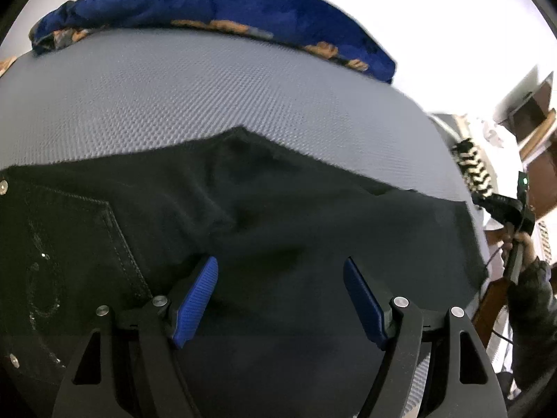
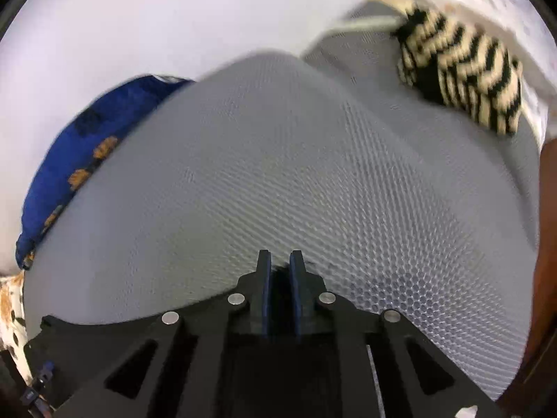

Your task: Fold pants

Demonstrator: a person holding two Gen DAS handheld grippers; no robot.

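The pants, black with a stitched back pocket and small metal rivets at the left of the left wrist view, lie spread flat on a grey honeycomb-textured mattress. No brand, label or writing can be read on them.

The left gripper hovers over the middle of the cloth with its blue pads standing wide apart and nothing between them.

Along the far edge of the mattress lies a blue cloth with orange print. At the right edge a black-and-cream striped knit sits near the person's hand.

In the right wrist view the right gripper is over bare mattress, its jaws parted by only a narrow gap. Dark material shows between them, but whether the pads press on it cannot be told.
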